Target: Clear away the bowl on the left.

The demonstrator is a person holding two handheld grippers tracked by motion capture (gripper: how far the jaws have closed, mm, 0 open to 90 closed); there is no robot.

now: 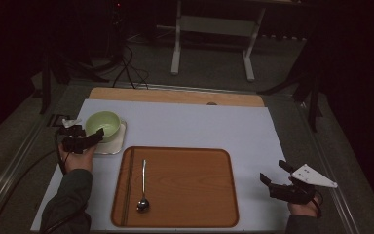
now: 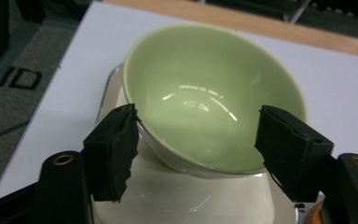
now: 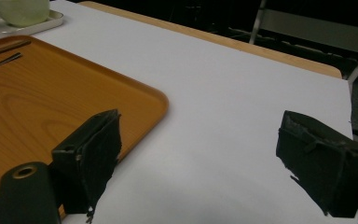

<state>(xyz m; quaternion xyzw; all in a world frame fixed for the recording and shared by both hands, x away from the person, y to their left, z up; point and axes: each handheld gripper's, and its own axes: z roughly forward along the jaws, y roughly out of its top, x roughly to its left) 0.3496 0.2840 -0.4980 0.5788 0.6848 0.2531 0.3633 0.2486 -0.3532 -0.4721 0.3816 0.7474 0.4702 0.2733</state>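
The green bowl [image 1: 103, 125] sits on a small white square plate [image 1: 117, 145] at about ten o'clock on the bench [image 1: 190, 124], just beyond the far left corner of the wooden tray [image 1: 185, 187]. The left gripper [image 1: 93, 138] is right at the bowl's near side, at its seven o'clock. In the left gripper view its fingers [image 2: 114, 151] stand wide apart on either side of the bowl [image 2: 209, 98]; the left finger is at or very near the rim, the right one a little clear of it, and they do not clamp the bowl. The plate [image 2: 182, 200] shows pale beneath.

A metal spoon [image 1: 142, 187] lies on the tray's left half, handle toward twelve o'clock, bowl end toward six.

The right gripper [image 1: 276, 174] rests at about four o'clock on the bench, to the right of the tray, its fingers [image 3: 93, 154] spread open over bare white surface with nothing between them.
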